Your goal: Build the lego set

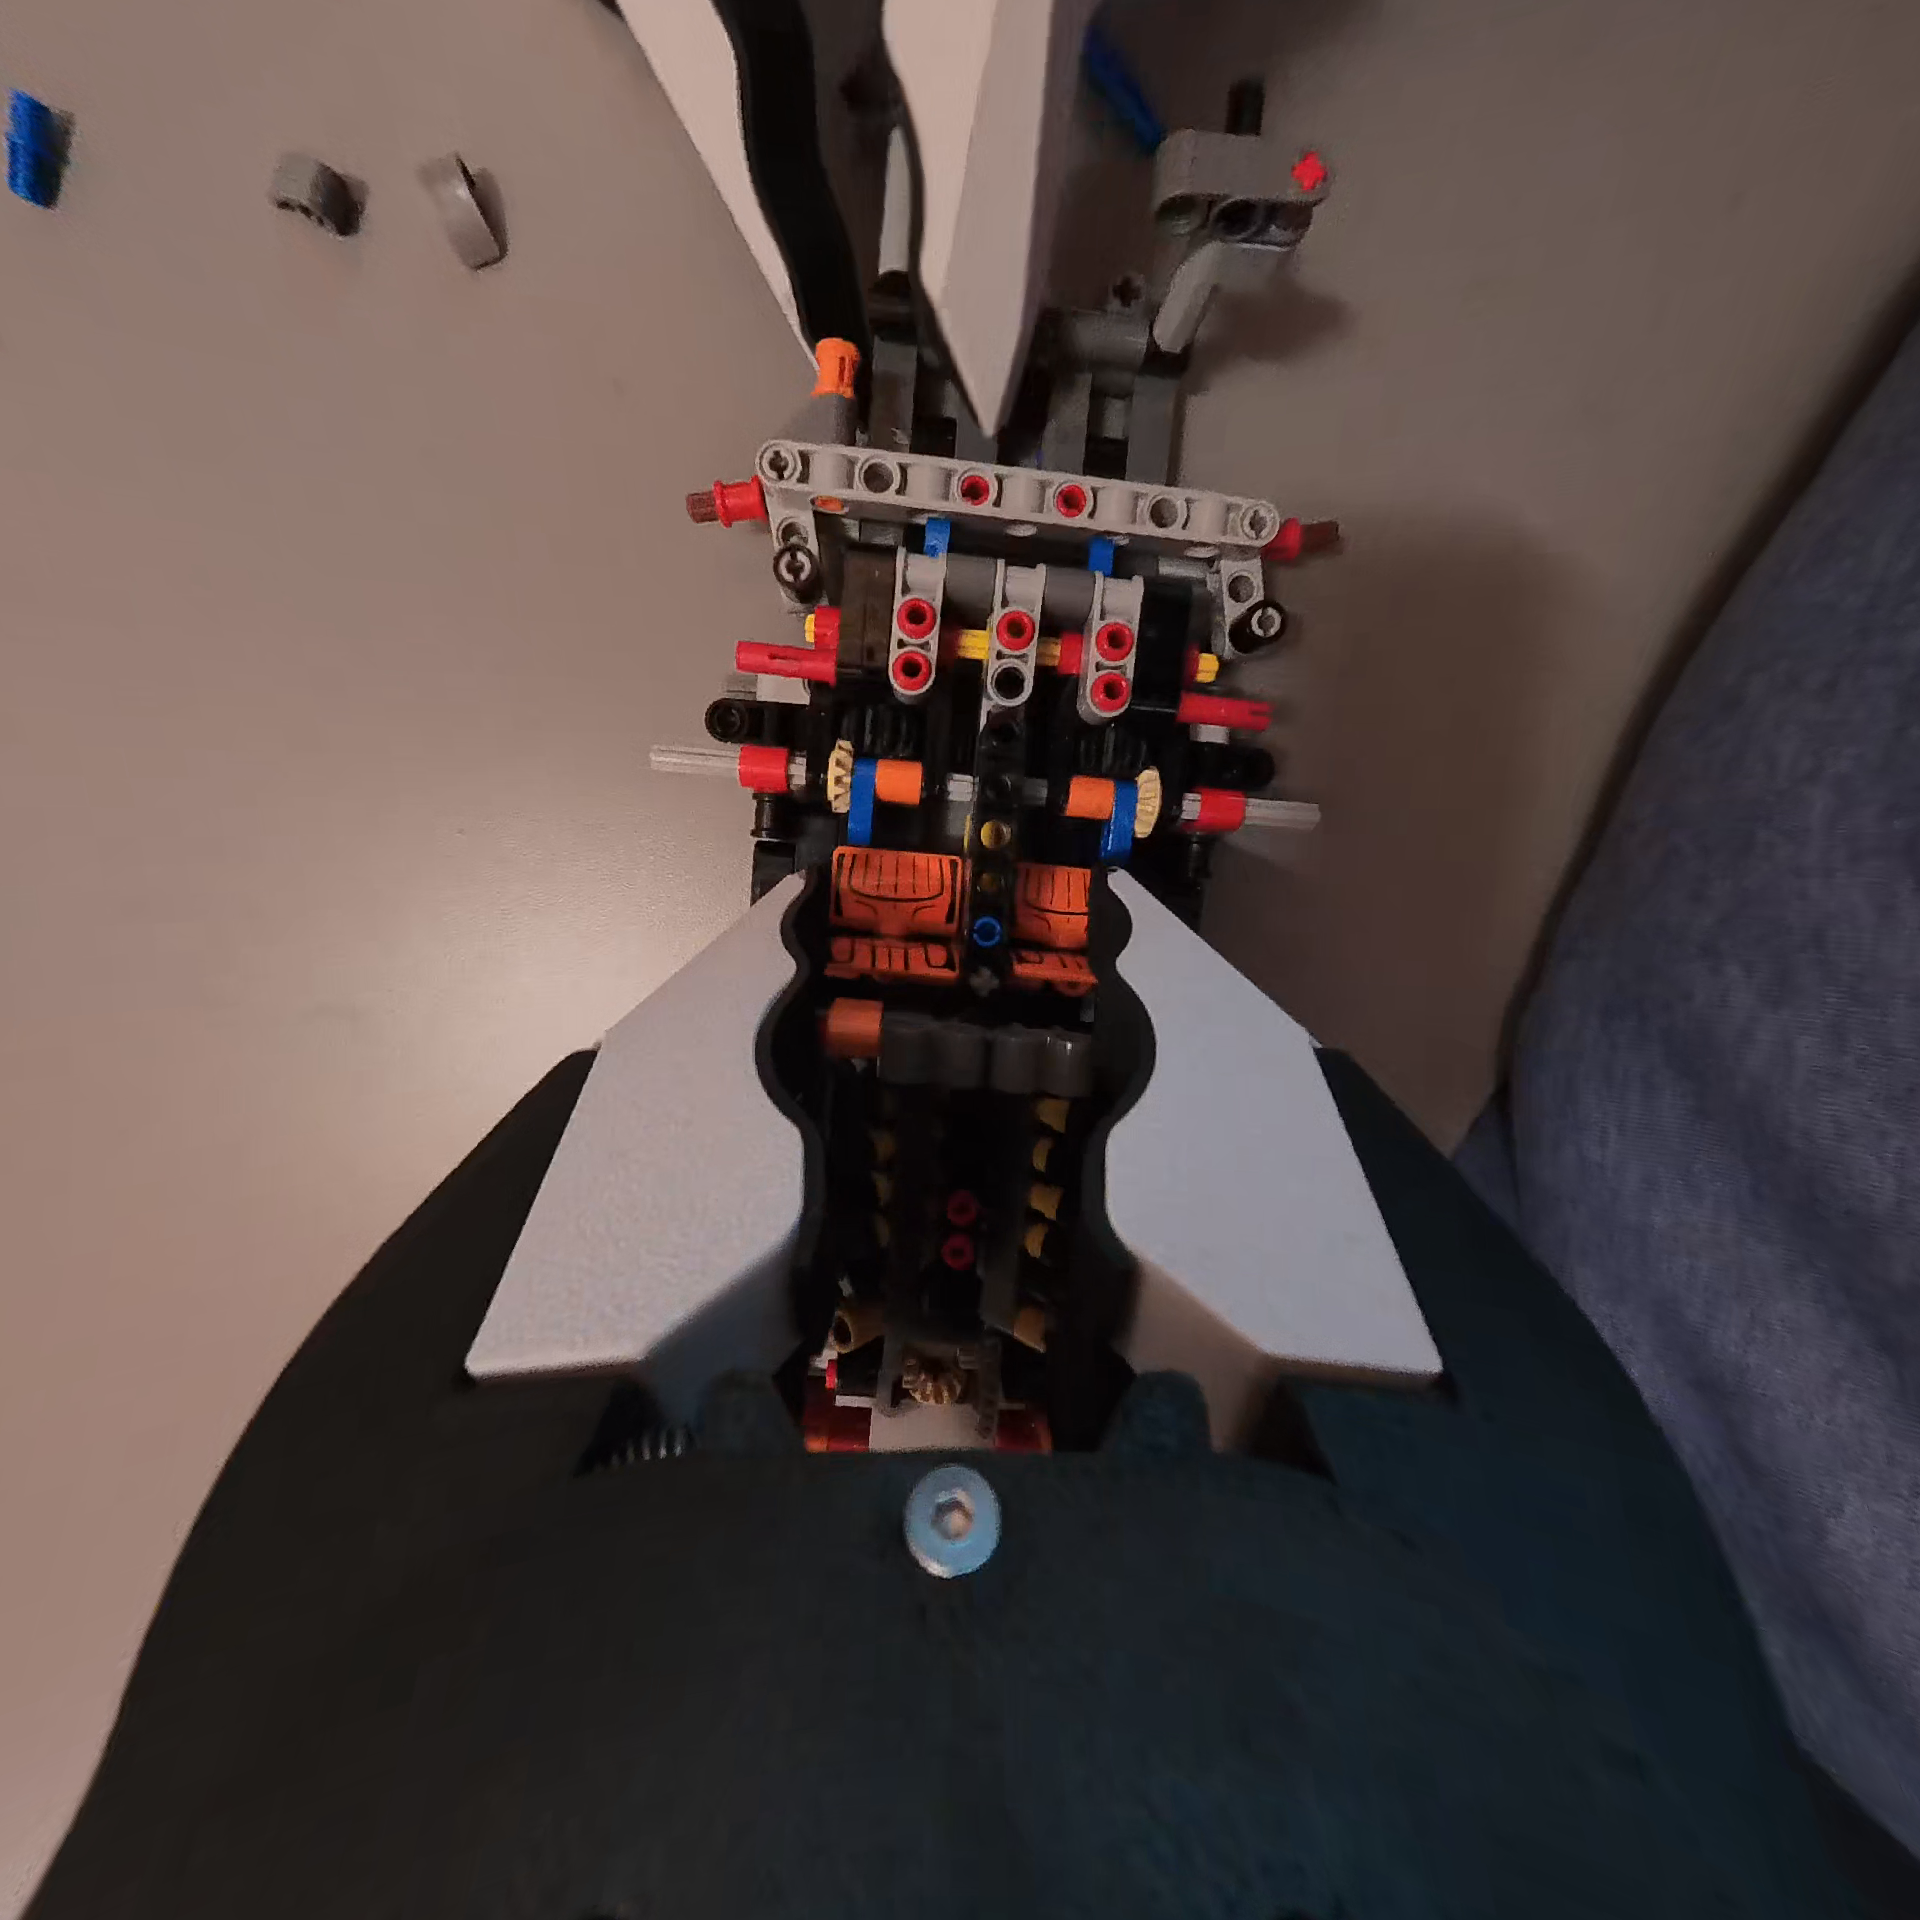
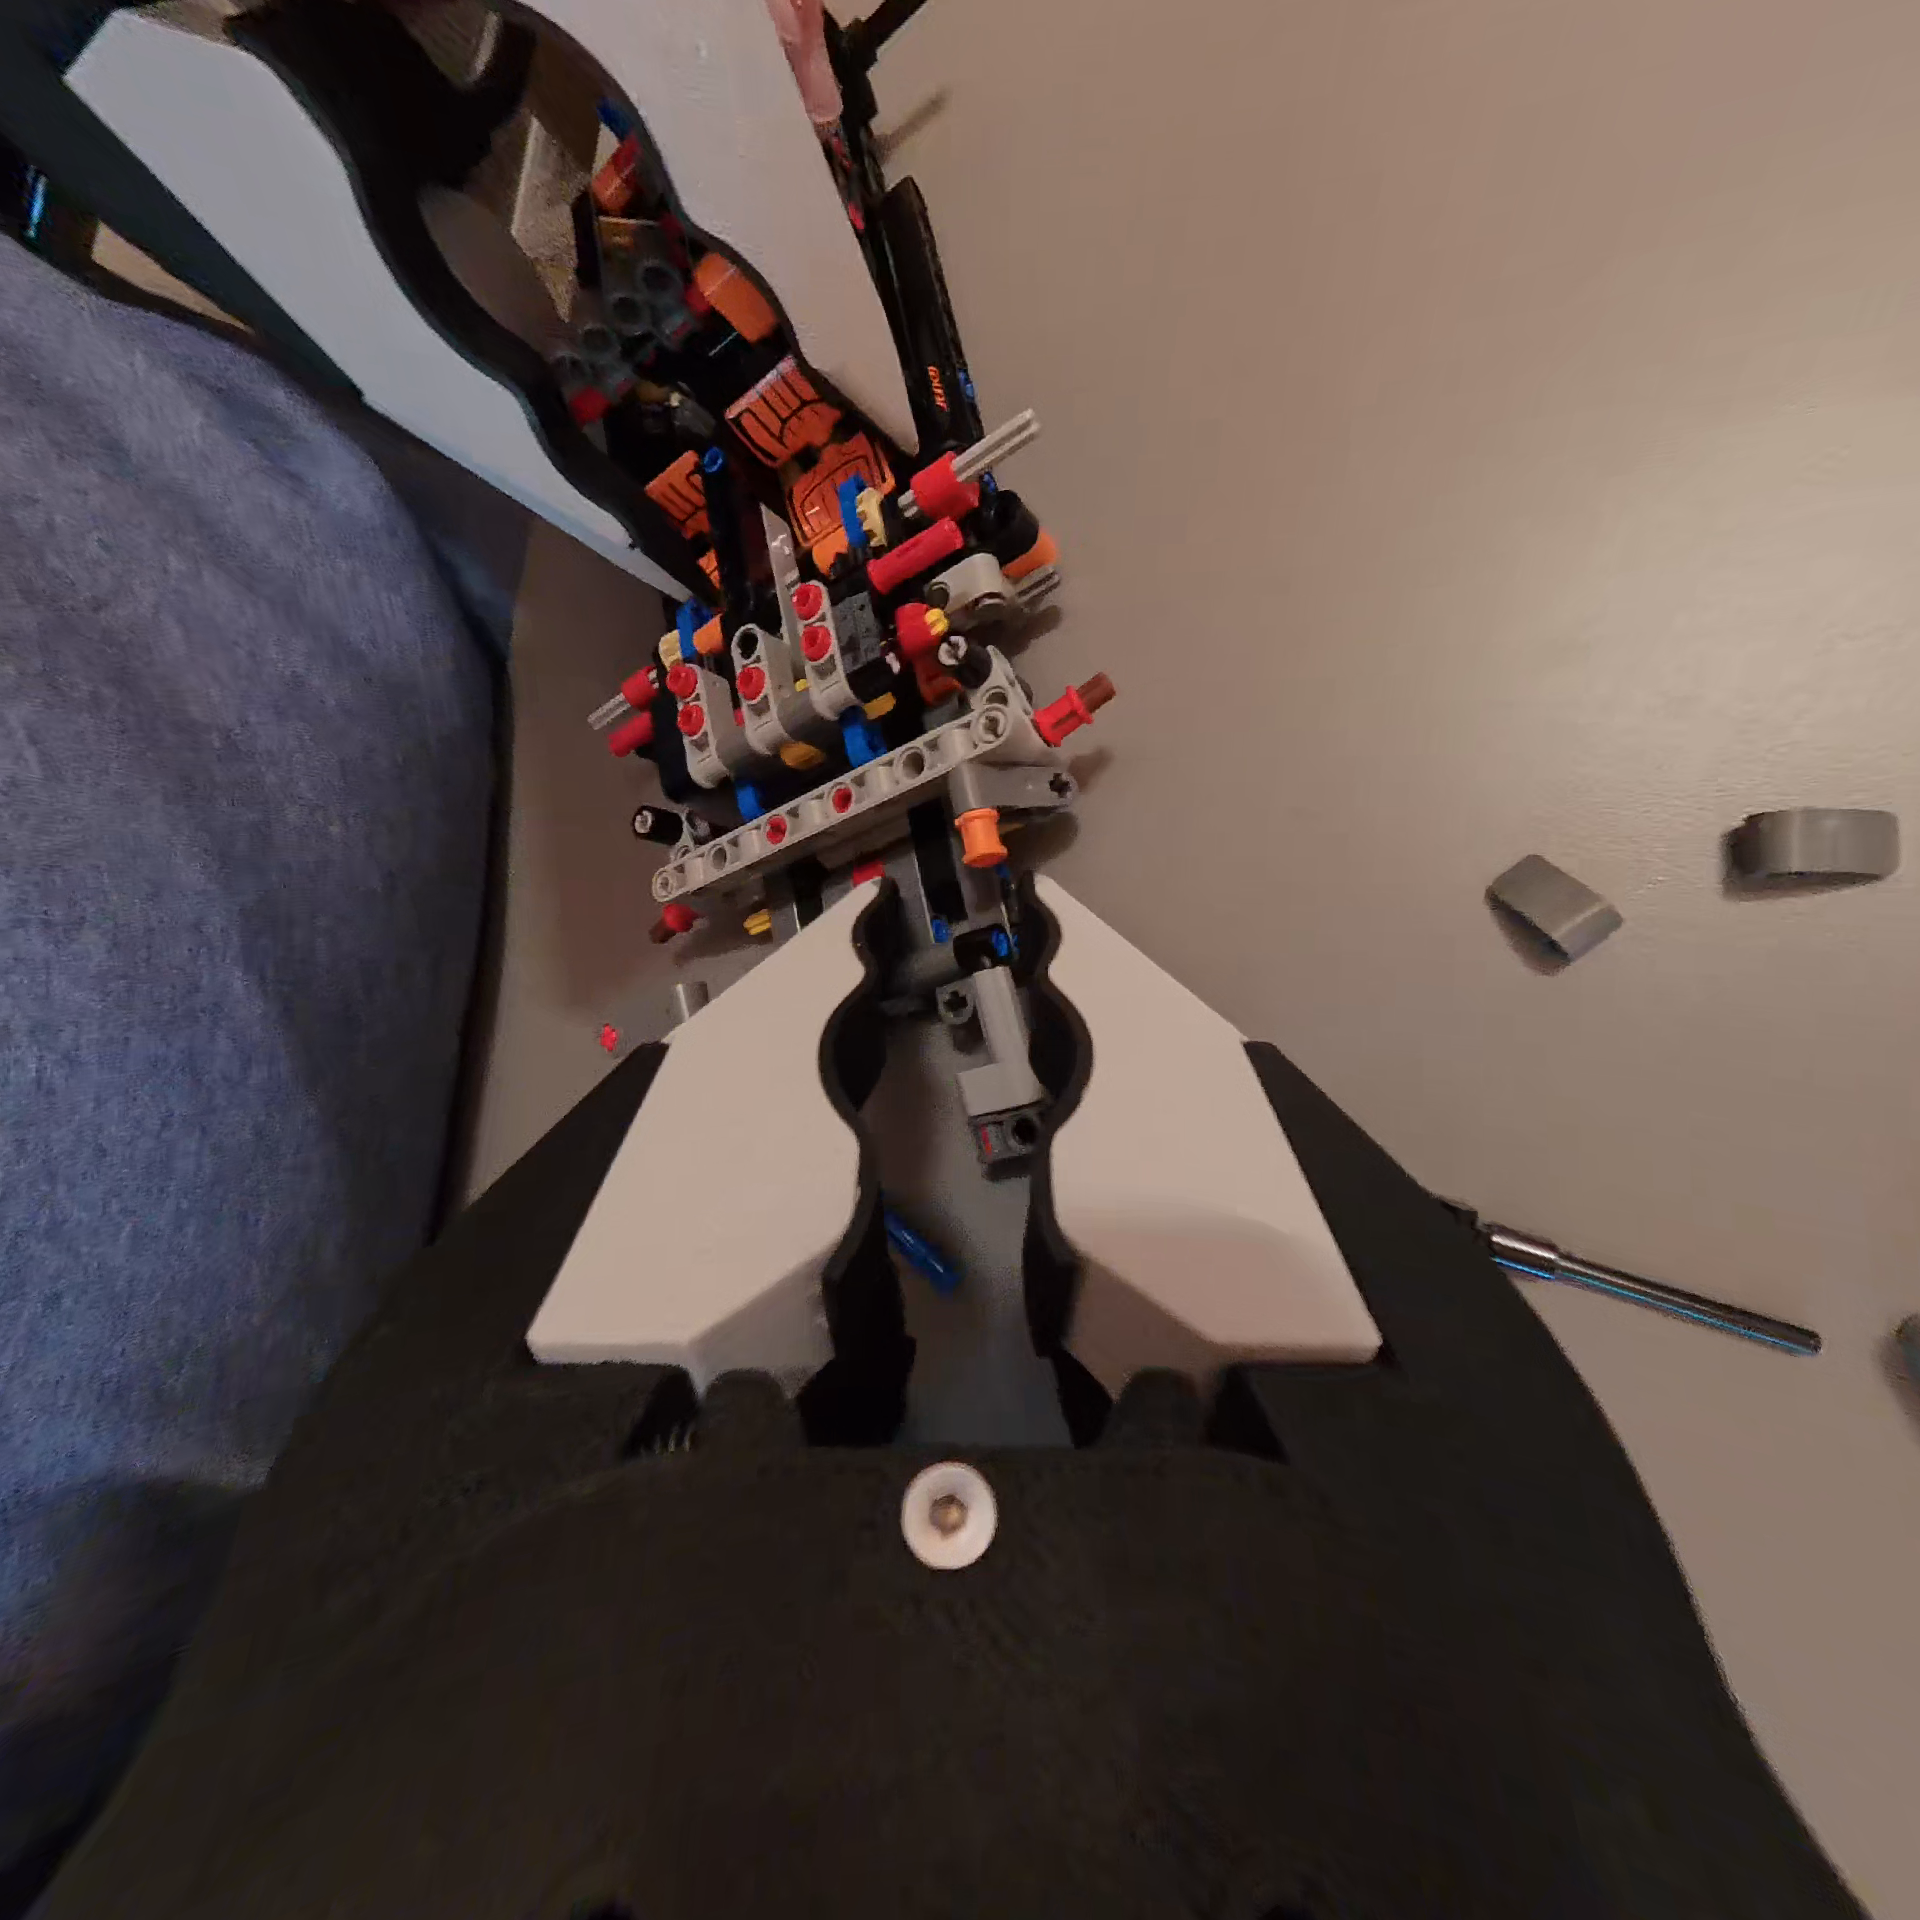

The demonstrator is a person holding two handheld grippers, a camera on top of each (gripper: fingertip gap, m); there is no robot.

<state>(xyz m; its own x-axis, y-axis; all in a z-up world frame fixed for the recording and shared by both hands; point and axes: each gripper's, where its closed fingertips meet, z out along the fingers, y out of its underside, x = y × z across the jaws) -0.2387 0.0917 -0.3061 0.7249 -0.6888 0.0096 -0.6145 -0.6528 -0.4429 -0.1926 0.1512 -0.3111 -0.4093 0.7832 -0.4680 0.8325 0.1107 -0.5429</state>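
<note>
A half-built Lego Technic chassis [image 1: 1013,623], with grey beams, red pins and two orange seats [image 1: 894,904], is held between both grippers above the beige table [image 1: 312,727]. My left gripper [image 1: 961,904] is shut on the chassis around the seat section. My right gripper [image 1: 987,312] comes in from the far side, its tips at the other end. In the right wrist view my right gripper [image 2: 961,894] is shut on the grey beam structure at the end of the chassis [image 2: 831,727]. The left gripper [image 2: 343,260] shows at the top left there, around the seats.
Two loose grey curved pieces [image 2: 1553,909] [image 2: 1813,847] and a metal rod [image 2: 1652,1288] lie on the table to the right. In the left wrist view those grey pieces [image 1: 317,192] [image 1: 473,208] and a blue piece [image 1: 31,145] lie far left. Blue fabric [image 1: 1714,935] borders the table. The tips of one gripper are about 8 centimeters away from the tips of the other.
</note>
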